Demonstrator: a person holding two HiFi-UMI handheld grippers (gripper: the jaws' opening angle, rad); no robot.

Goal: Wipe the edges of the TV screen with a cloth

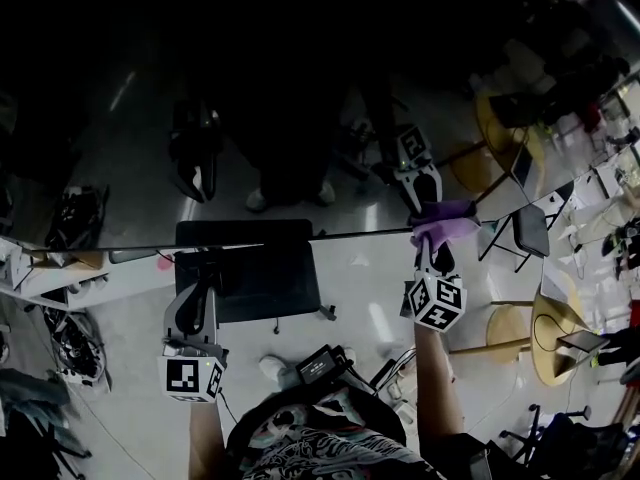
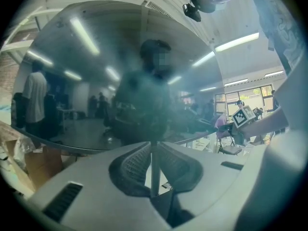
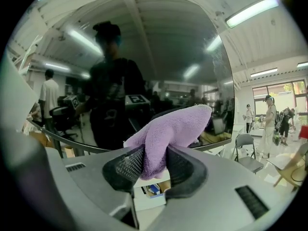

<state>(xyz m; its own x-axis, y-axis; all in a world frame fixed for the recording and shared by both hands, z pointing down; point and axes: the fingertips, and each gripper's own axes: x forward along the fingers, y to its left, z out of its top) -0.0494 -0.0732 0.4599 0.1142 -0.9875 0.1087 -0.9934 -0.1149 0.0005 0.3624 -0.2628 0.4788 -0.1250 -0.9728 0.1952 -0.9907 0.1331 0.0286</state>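
Observation:
The dark, mirror-like TV screen (image 1: pixel 250 88) fills the upper part of the head view. Its lower edge (image 1: pixel 300 238) runs from left to right. My right gripper (image 1: pixel 432 258) is shut on a purple cloth (image 1: pixel 445 220), which is pressed against that lower edge near the screen's right corner. In the right gripper view the cloth (image 3: pixel 173 129) bulges out between the pads (image 3: pixel 126 165) in front of the screen (image 3: pixel 159 57). My left gripper (image 1: pixel 203 268) sits just below the edge further left. Its jaws (image 2: pixel 153 172) are shut with nothing between them, facing the screen (image 2: pixel 96 81).
A black office chair (image 1: pixel 250 278) stands on the floor below the screen between my grippers. Round wooden tables (image 1: pixel 560 333) and a folding chair (image 1: pixel 525 233) stand at the right. Cables and boxes (image 1: pixel 60 338) lie at the left. People stand in the distance (image 3: pixel 269 124).

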